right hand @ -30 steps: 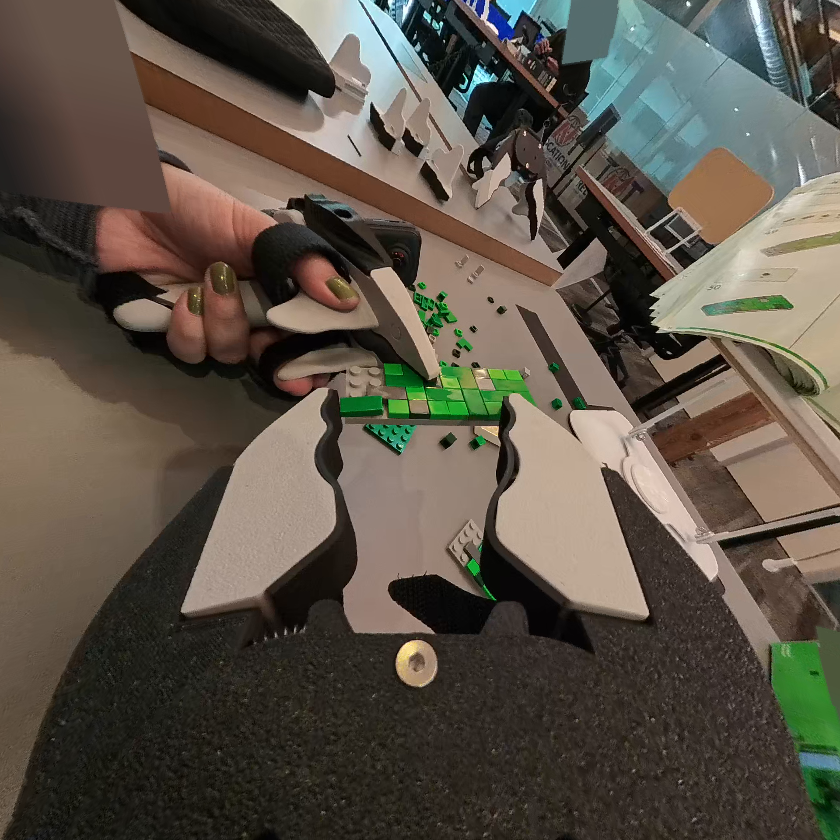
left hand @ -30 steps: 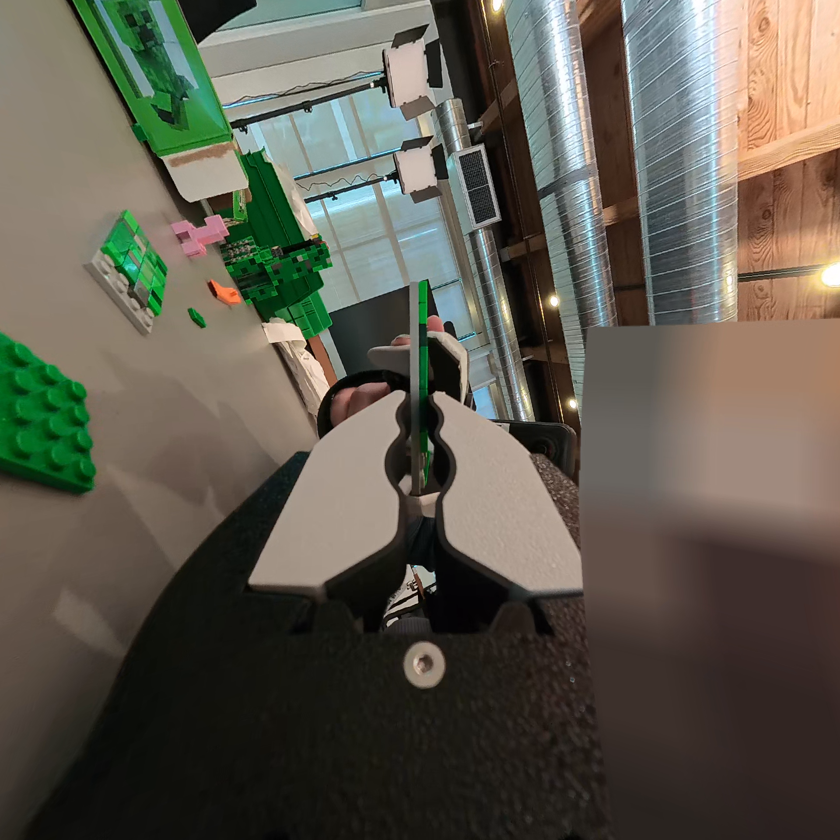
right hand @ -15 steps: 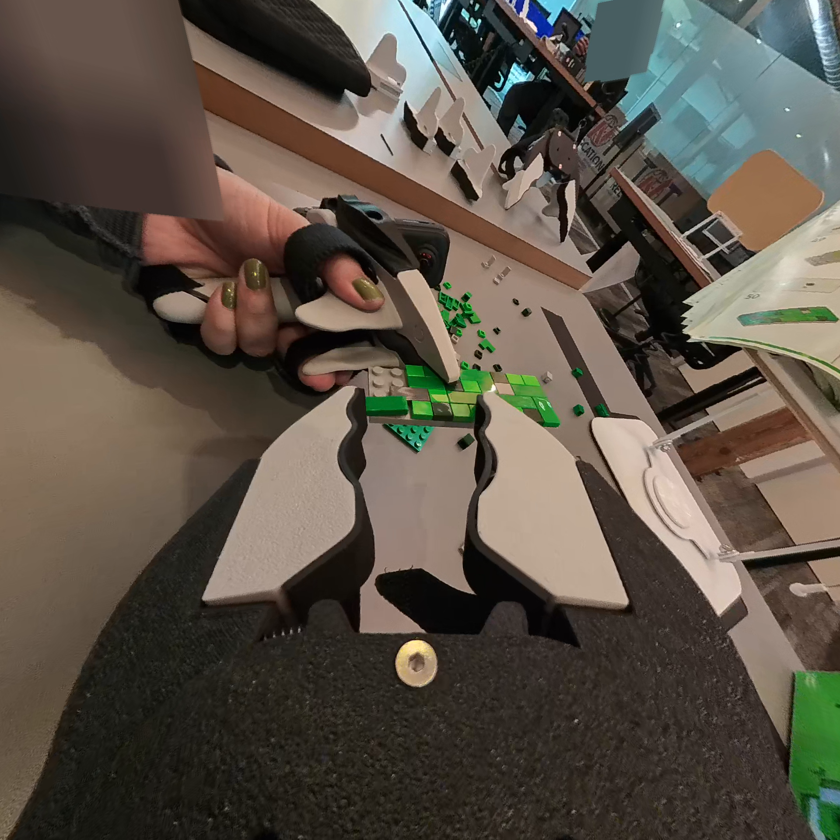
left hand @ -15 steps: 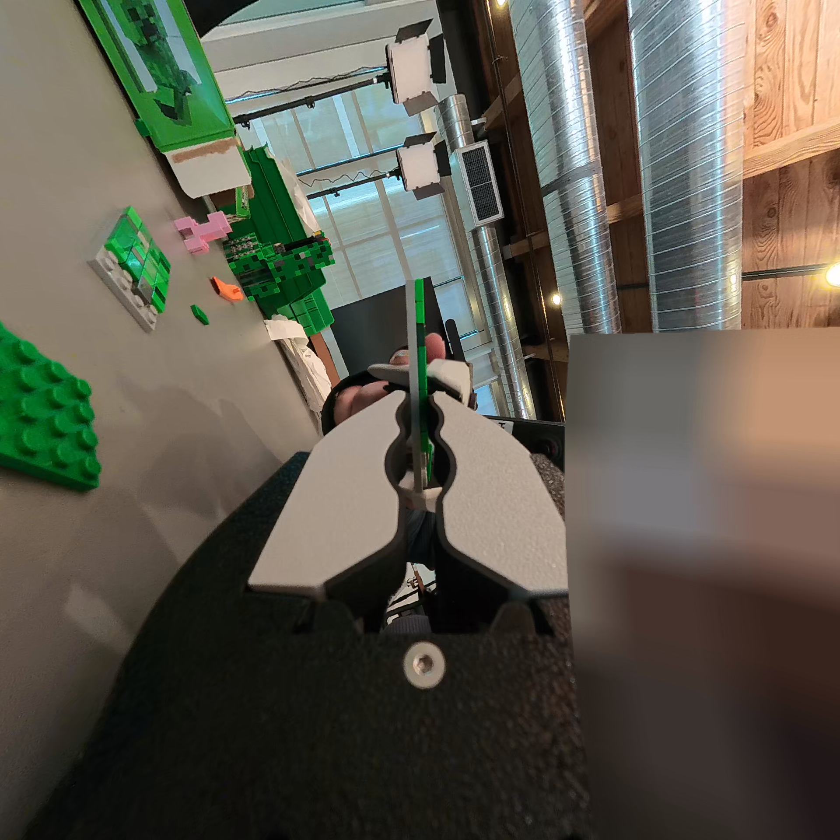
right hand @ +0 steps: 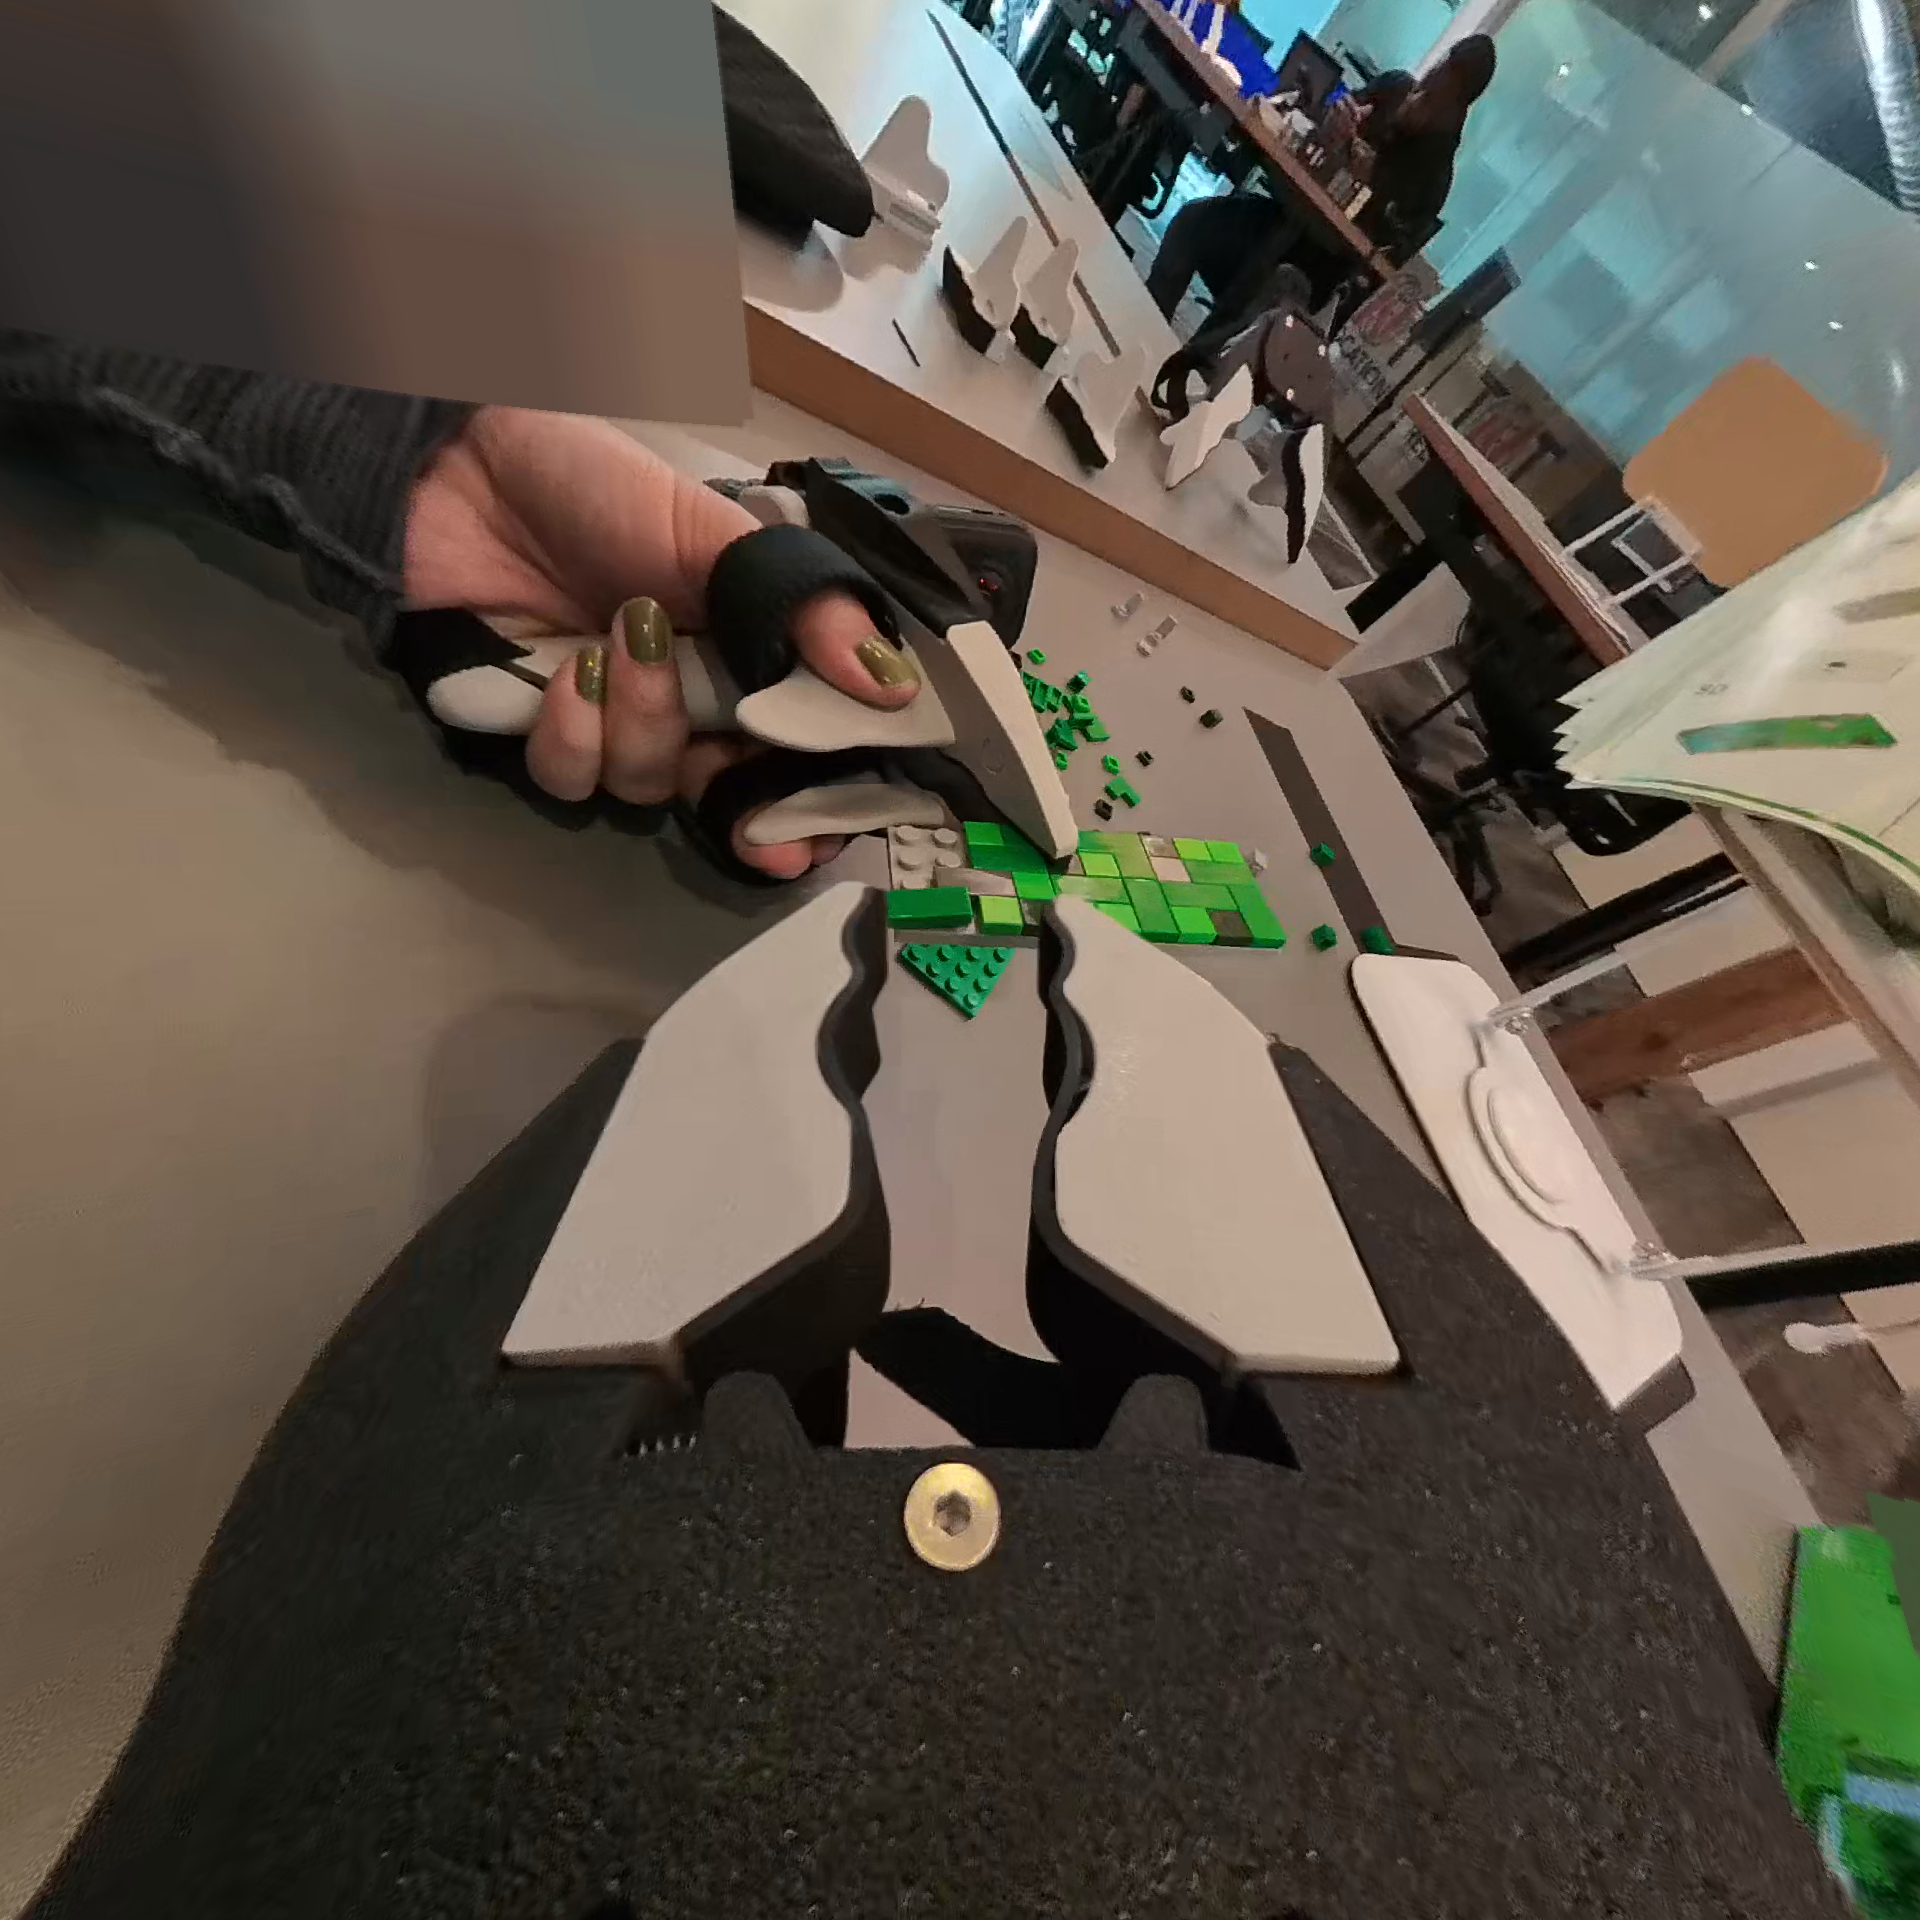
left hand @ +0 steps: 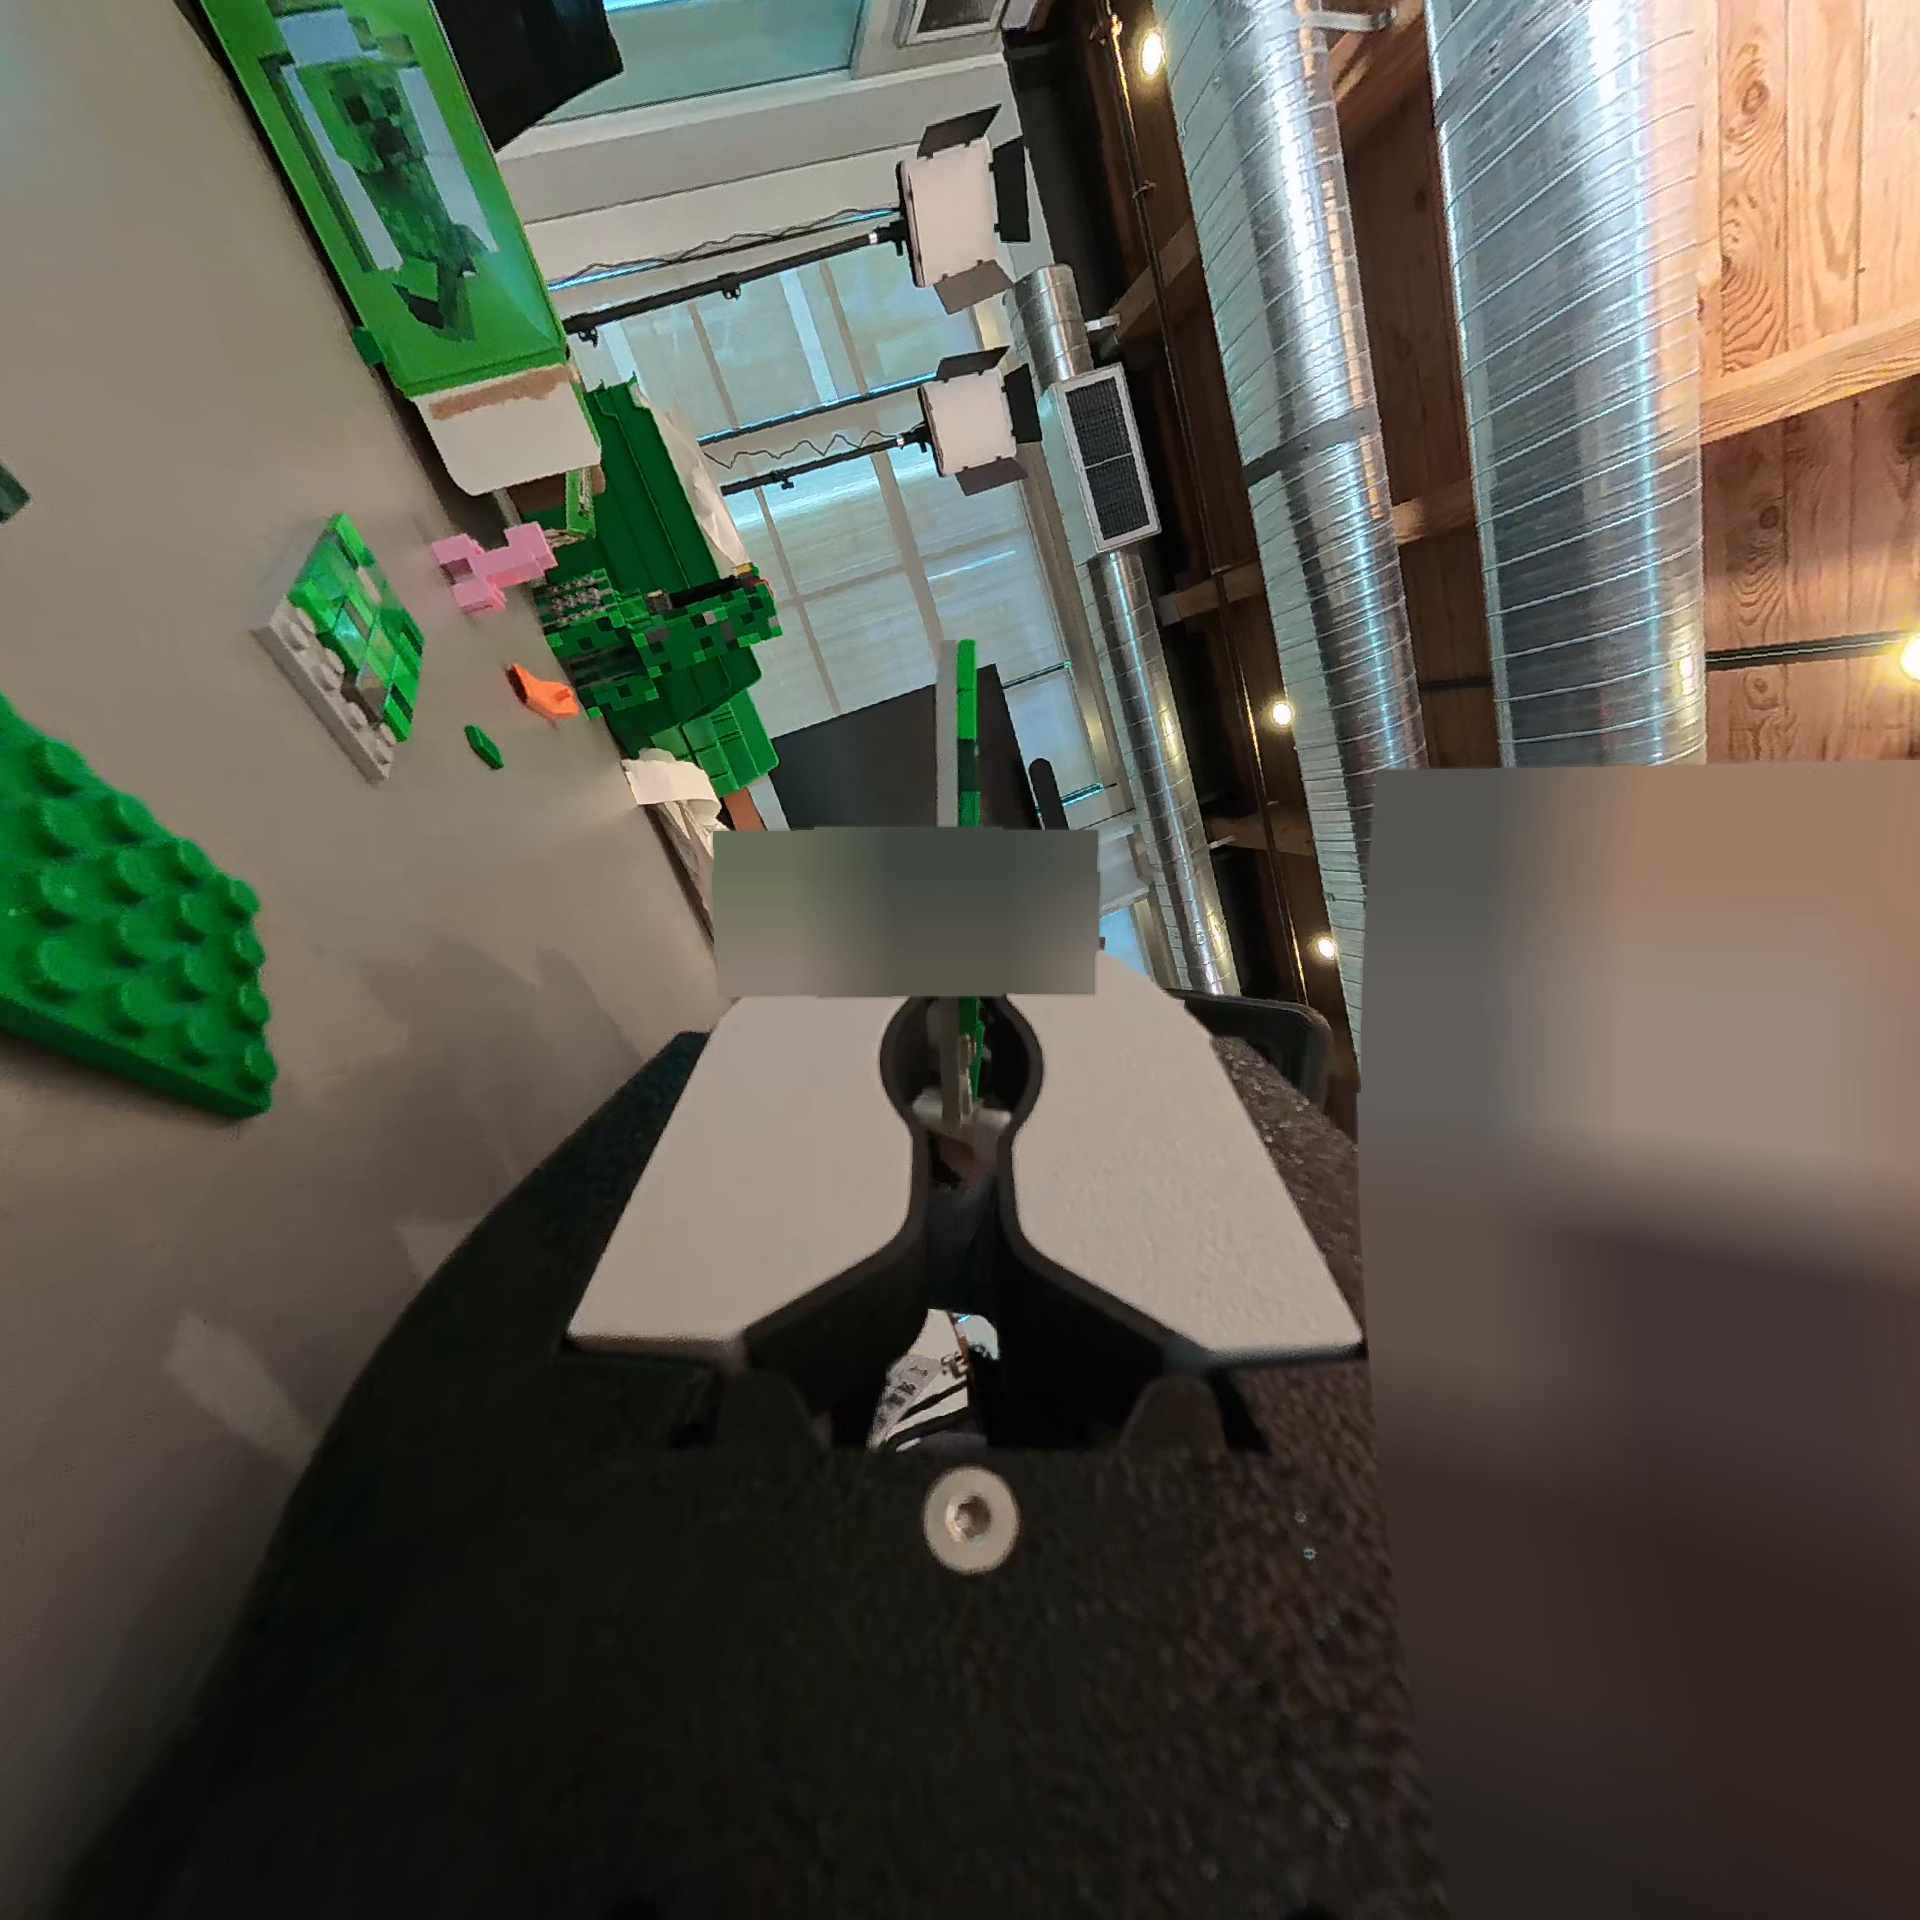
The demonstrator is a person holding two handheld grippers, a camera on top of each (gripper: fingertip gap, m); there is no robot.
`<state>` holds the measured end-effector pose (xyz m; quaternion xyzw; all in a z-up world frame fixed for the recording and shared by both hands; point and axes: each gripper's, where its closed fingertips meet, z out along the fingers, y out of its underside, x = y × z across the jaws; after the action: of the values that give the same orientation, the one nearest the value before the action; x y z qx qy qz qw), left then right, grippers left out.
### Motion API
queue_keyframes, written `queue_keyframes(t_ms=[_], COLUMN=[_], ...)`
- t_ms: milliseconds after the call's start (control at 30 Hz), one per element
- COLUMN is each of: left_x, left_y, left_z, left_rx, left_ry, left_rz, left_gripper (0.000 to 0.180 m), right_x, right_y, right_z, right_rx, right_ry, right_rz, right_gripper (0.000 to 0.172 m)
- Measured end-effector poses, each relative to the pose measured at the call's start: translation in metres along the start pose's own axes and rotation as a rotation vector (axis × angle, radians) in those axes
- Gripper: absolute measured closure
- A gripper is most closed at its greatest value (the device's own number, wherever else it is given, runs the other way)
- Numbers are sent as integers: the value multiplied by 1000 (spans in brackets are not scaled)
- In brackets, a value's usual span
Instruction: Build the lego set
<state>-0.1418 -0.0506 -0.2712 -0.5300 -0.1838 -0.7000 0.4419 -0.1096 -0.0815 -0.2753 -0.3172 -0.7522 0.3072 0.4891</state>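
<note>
The left tongs (right hand: 1060,847) are nearly shut on a grey brick plate tiled in green (right hand: 1132,899), gripping its far edge; in the left wrist view that plate (left hand: 961,727) shows edge-on, running straight out between the fingers, probably to steady it. The right tongs (right hand: 961,920) stand partly open at the plate's near edge, with a green tile (right hand: 930,907) and the plate's corner between the fingers; I cannot tell whether the pads press on anything. A green wedge piece (right hand: 961,971) lies on the surface (right hand: 260,935) just below. Loose green bits (right hand: 1070,717) lie scattered beyond. An open booklet (right hand: 1766,696) lies far right; its print is left unread.
</note>
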Motion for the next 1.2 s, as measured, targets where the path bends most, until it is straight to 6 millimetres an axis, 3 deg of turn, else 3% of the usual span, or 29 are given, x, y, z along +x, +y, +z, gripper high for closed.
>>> queue_keyframes(t_ms=[300,700,1000,1200], left_x=[-1,-2,-2,-2], left_y=[2,3,3,3], left_z=[2,2,2,2], left_rx=[-14,-19,-20,-22], left_ry=[-8,-15,-18,-15], left_rz=[7,9,9,7], left_gripper=[175,175,175,175], right_x=[-10,-8,-10,-13], right_y=[0,4,3,3], right_z=[3,6,8,9], right_rx=[-51,-104,-106,-88], right_ry=[-44,-8,111,33], right_rz=[-61,-199,-486,-302], right_gripper=[151,156,157,157])
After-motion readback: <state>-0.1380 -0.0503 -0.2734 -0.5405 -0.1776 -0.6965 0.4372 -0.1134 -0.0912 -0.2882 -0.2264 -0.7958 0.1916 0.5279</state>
